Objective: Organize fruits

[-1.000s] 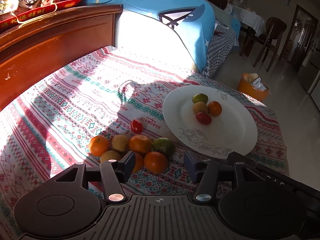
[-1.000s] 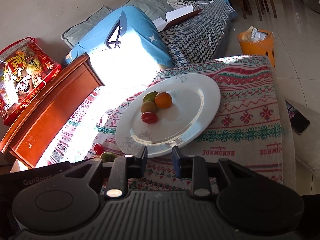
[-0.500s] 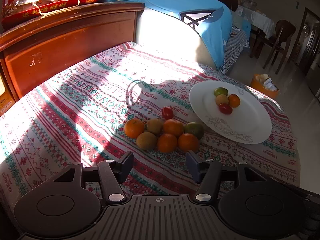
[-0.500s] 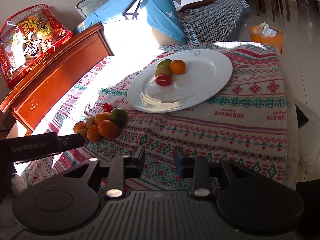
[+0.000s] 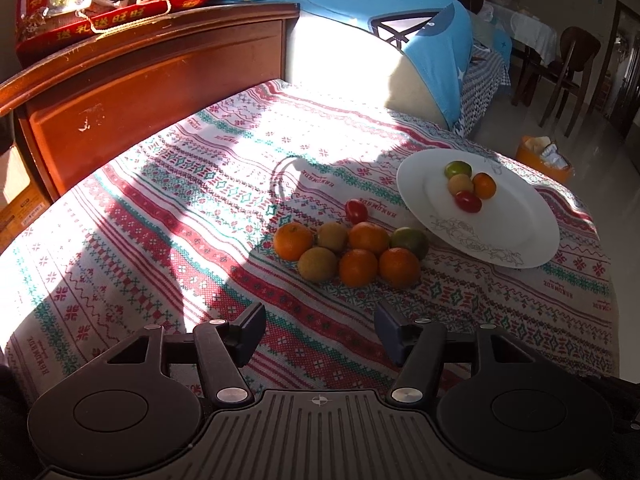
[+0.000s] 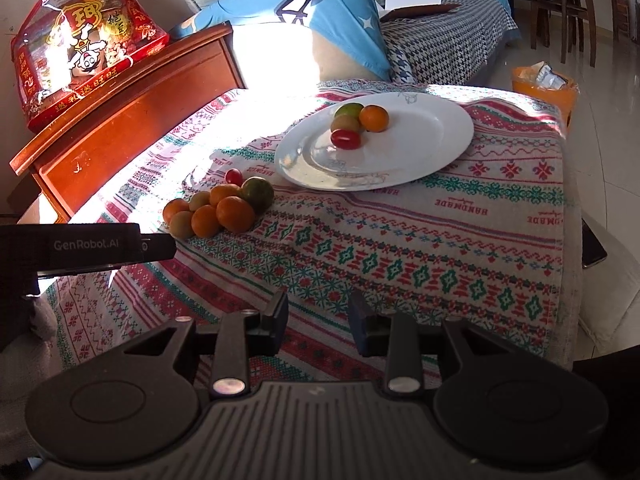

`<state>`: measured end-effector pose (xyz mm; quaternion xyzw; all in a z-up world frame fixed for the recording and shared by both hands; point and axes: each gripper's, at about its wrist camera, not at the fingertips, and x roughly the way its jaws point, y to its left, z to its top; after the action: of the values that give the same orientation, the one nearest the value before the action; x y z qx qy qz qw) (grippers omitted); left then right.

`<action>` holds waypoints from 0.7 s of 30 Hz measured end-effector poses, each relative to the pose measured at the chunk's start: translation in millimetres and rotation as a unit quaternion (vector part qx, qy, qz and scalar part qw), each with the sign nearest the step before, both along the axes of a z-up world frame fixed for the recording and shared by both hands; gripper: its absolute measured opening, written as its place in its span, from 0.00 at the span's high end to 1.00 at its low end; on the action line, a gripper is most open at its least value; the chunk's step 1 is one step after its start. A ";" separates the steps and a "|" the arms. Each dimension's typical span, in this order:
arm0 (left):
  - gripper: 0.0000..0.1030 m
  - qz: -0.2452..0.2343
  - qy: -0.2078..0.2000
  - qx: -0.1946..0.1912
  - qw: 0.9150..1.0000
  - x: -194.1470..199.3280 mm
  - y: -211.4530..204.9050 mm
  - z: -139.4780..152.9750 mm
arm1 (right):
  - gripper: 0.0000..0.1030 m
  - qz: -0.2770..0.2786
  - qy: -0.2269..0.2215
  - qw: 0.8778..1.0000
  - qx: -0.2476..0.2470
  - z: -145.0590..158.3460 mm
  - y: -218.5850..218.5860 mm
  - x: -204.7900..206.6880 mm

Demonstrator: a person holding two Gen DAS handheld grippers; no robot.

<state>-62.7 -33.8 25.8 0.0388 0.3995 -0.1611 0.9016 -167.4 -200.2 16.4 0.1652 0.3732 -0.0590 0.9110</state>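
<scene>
A white plate lies on the patterned cloth and holds a green citrus, a brown fruit, an orange and a red tomato. Beside the plate sits a cluster of loose fruit: several oranges, brown fruits, a green citrus and a small tomato. My left gripper is open and empty, well short of the cluster. My right gripper is open and empty near the cloth's front edge.
A wooden cabinet with a red snack package stands at the far left. A blue cushion and a checked sofa lie behind. An orange bin and chairs stand on the floor. The left tool's body shows at the left.
Both grippers have drawn back from the fruit and plate, so more of the cloth shows. The fruit has not moved. Both stay open.
</scene>
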 end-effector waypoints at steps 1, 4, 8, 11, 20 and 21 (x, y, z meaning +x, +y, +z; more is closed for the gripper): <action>0.41 0.006 0.003 0.000 1.000 0.4 2.6 -0.3 | 0.67 0.002 0.000 1.000 -0.002 0.4 1.4 -1.2; 0.41 0.023 0.003 0.001 1.000 0.4 12.5 -1.0 | 0.67 0.004 -0.002 1.000 -0.004 1.8 3.6 -3.7; 0.41 0.040 0.008 0.004 0.999 4.3 23.9 -5.5 | 0.67 0.005 -0.011 1.000 -0.002 4.1 4.6 -4.0; 0.41 0.049 0.011 0.005 0.999 6.2 28.7 -9.6 | 0.67 0.003 -0.016 1.000 0.004 4.1 4.2 -0.7; 0.43 0.054 -0.004 0.000 0.999 8.0 30.9 -12.5 | 0.68 0.028 -0.035 0.999 0.021 1.8 12.1 25.7; 0.43 0.055 -0.005 -0.004 0.998 9.4 30.8 -13.1 | 0.68 0.029 -0.037 0.999 0.022 1.7 13.0 29.6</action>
<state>-53.4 -3.0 12.6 0.0139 0.3961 -0.1125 0.9112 -137.9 -187.3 18.2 0.1768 0.3449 -0.0177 0.9217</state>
